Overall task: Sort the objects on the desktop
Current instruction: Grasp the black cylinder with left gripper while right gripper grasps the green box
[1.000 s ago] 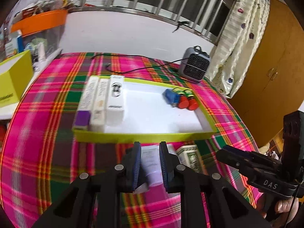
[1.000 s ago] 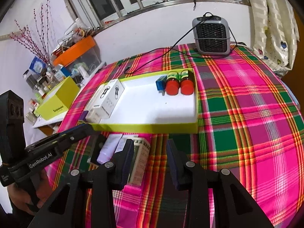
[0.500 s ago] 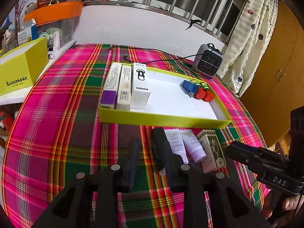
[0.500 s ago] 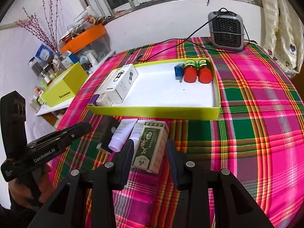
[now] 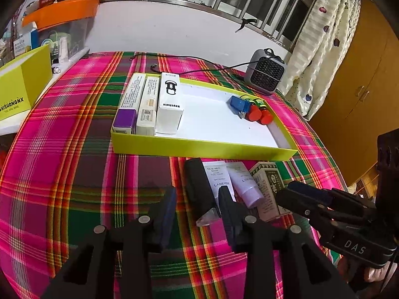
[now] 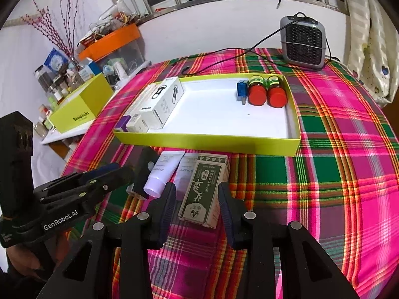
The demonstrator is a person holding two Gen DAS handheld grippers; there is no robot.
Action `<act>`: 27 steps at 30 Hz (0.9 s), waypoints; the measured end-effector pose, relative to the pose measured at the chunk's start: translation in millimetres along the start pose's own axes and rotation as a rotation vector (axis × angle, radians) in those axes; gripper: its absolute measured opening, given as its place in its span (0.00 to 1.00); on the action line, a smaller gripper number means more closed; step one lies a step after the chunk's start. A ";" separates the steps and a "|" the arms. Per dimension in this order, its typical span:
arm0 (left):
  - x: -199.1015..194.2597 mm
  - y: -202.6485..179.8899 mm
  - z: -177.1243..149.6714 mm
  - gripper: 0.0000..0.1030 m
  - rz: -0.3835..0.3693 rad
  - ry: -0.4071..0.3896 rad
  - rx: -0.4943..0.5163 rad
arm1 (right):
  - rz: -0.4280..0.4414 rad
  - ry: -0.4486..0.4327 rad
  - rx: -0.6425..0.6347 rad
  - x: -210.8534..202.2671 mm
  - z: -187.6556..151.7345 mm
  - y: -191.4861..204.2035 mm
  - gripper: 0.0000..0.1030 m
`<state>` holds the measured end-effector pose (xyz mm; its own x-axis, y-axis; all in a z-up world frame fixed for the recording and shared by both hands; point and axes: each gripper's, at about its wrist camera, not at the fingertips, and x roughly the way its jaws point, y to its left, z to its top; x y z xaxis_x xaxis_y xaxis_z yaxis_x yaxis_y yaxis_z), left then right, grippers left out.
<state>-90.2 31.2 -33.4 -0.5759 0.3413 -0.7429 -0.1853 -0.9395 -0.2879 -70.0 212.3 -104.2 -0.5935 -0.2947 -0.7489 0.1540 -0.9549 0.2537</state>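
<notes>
Left gripper (image 5: pixel 197 211) jaws are opening, black tube (image 5: pixel 199 186) lying between them, lower centre. Right gripper (image 6: pixel 197 199) sits apart around the green box (image 6: pixel 203 189), pads not pressing. Yellow tray (image 6: pixel 207 142) sits just above, mid-frame.

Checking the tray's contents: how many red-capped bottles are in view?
2. Both red-capped bottles lie side by side at the tray's far right end: one beside the blue item, the other nearest the wall.
</notes>
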 end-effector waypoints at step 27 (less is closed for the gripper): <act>25.7 -2.8 2.7 0.31 -0.005 0.066 -0.014 | -0.051 0.028 -0.025 10.3 -0.6 -7.8 0.36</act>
<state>-106.7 42.5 -50.1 -0.5207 0.3477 -0.7797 -0.1771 -0.9374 -0.2998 -76.8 216.7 -114.3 -0.5788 -0.2458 -0.7775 0.1437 -0.9693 0.1995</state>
